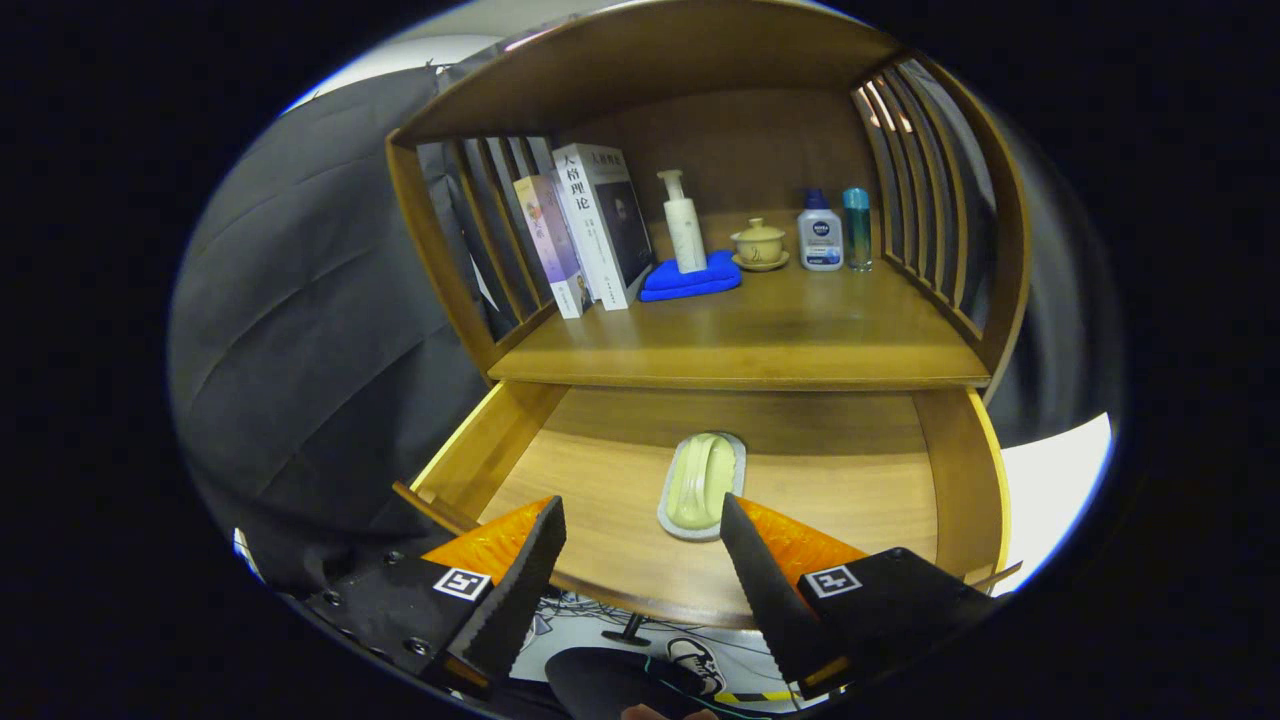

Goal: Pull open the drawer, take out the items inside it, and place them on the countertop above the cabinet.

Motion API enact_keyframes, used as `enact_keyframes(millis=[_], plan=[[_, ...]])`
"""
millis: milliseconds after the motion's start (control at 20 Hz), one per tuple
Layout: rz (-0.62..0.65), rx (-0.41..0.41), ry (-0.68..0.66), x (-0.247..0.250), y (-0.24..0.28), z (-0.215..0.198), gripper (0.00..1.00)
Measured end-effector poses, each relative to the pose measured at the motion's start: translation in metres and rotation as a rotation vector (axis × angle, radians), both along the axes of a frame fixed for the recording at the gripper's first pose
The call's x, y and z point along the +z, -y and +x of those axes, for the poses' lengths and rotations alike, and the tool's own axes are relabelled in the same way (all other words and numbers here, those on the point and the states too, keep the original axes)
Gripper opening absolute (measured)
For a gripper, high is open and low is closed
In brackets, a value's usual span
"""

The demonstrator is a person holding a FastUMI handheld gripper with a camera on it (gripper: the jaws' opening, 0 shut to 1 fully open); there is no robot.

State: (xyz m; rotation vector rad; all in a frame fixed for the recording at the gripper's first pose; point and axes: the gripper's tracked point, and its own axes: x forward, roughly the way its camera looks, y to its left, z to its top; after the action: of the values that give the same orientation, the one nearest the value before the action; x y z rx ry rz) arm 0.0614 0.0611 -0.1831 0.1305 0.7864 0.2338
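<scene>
The wooden drawer stands pulled out under the countertop of the cabinet. On the drawer floor lies a pale green, oblong item on a grey base, lengthwise toward the back. My gripper hovers above the drawer's front part, open, with nothing between its fingers. The pale item lies just ahead of the fingers, close to the right fingertip and apart from the left one.
On the countertop stand two books, a white pump bottle on a blue cloth, a lidded cup, a white-and-blue bottle and a teal bottle. Slatted wooden sides enclose the shelf. A person's shoe shows below.
</scene>
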Motion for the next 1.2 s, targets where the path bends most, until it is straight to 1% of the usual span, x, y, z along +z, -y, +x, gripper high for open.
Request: enact_keyframes(millis=[150,350,500,850,950,1100,1200], plan=[[-0.002,0.003,-0.048,-0.01,-0.001,0.024,0.98],[-0.005,0.008,-0.146,-0.033,-0.002,0.044,0.98],[-0.046,0.008,-0.189,-0.051,0.003,0.058,0.98],[-0.091,0.006,-0.293,-0.085,0.005,0.072,0.97],[-0.103,-0.004,-0.324,-0.094,0.007,0.075,0.92],[-0.112,0.005,-0.374,-0.107,0.005,0.073,0.88],[-0.106,-0.011,-0.398,-0.11,0.006,0.073,0.65]])
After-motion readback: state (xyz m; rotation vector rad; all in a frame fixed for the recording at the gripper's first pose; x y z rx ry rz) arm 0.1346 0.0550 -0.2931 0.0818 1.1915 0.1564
